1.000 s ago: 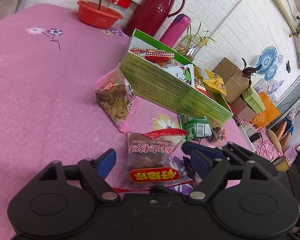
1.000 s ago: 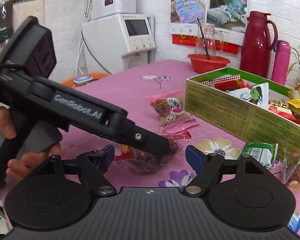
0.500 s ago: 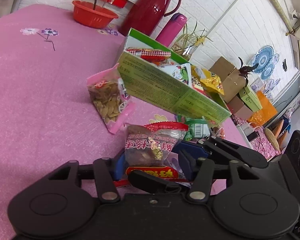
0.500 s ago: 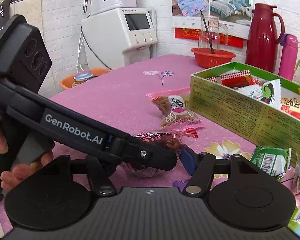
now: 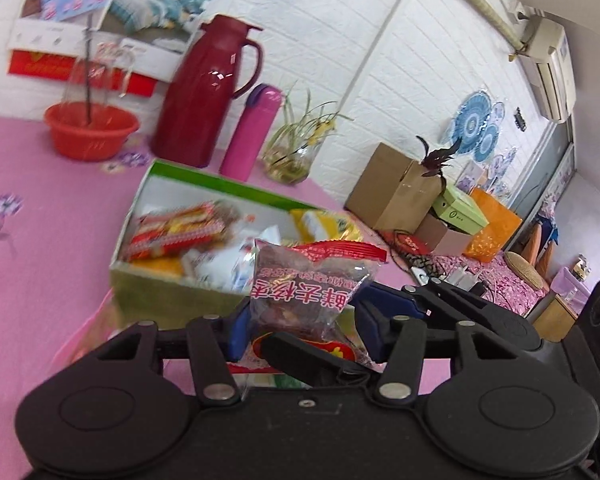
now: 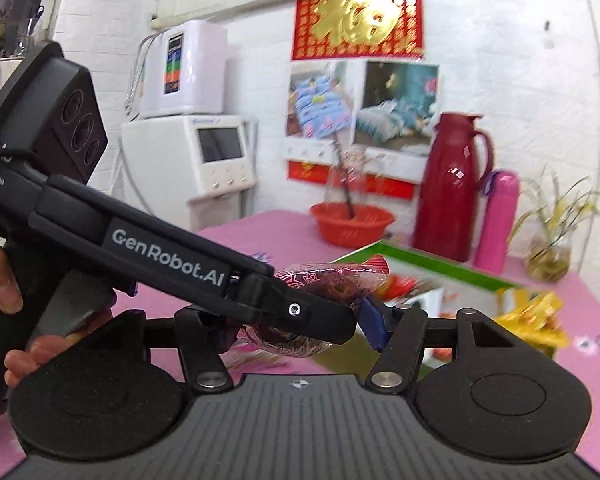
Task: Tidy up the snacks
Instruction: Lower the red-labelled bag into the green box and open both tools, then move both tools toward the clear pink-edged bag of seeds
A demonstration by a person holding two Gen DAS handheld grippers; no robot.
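Left wrist view: the left gripper point(image 5: 300, 330) is pinching a clear snack packet point(image 5: 308, 292) with a red top edge and red print, held up off the pink tablecloth point(image 5: 40, 240). The packet's bottom is getting cut off behind the gripper body, and a black arm of the right gripper point(image 5: 364, 316) is crossing in front of it, so I can't tell if that one is gripping anything. Just beyond, the green snack box point(image 5: 172, 304) is sitting open, its contents too motion-blurred to name beyond red and yellow wrappers. Farther back: a red basin point(image 5: 90, 132), a dark red jug point(image 5: 204, 92) and a pink bottle point(image 5: 250, 132).

Right wrist view: the left gripper's long black body is lying across the frame, blocking most of the packet point(image 6: 320, 284) and the left blue finger. The right blue fingertip point(image 6: 374, 326) is sitting just right of the packet, contact unclear.
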